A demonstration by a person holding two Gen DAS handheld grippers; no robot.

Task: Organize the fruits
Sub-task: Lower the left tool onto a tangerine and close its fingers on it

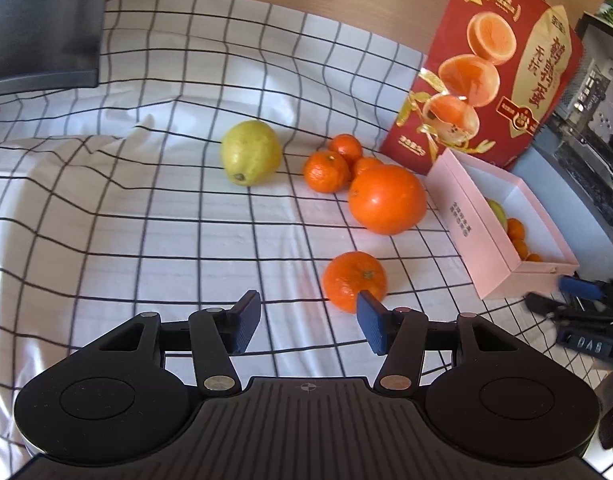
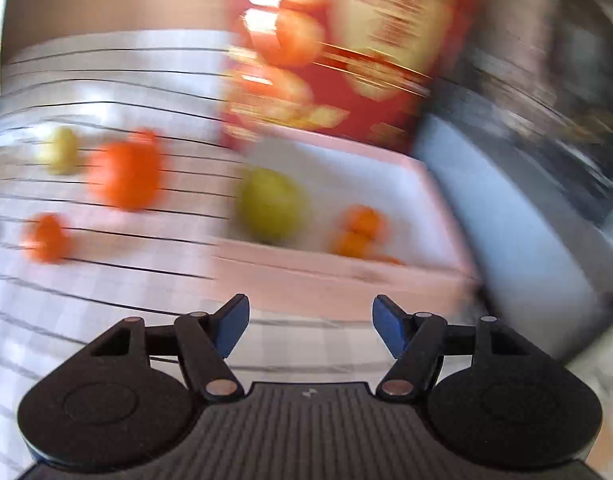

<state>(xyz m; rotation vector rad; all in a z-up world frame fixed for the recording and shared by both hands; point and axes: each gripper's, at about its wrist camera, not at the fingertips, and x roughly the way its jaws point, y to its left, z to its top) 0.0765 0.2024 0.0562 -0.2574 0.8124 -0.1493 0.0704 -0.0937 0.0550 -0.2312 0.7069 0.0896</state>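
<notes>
In the left wrist view, my left gripper (image 1: 308, 326) is open and empty above the checked cloth. A mandarin (image 1: 353, 280) lies just ahead of its right finger. Beyond lie a large orange (image 1: 387, 199), three small mandarins (image 1: 326, 171) and a yellow-green pear (image 1: 250, 152). A pink box (image 1: 466, 224) on the right holds a pear and small mandarins (image 1: 516, 230). The right wrist view is motion-blurred. My right gripper (image 2: 310, 326) is open and empty in front of the pink box (image 2: 334, 280), which holds a pear (image 2: 271, 205) and mandarins (image 2: 360, 230).
A red orange carton (image 1: 486, 68) stands behind the pink box. A dark object (image 1: 38, 24) sits at the far left on the cloth. My right gripper's blue fingertip (image 1: 580, 286) shows at the right edge. Cluttered equipment (image 1: 598, 92) lies to the right of the table.
</notes>
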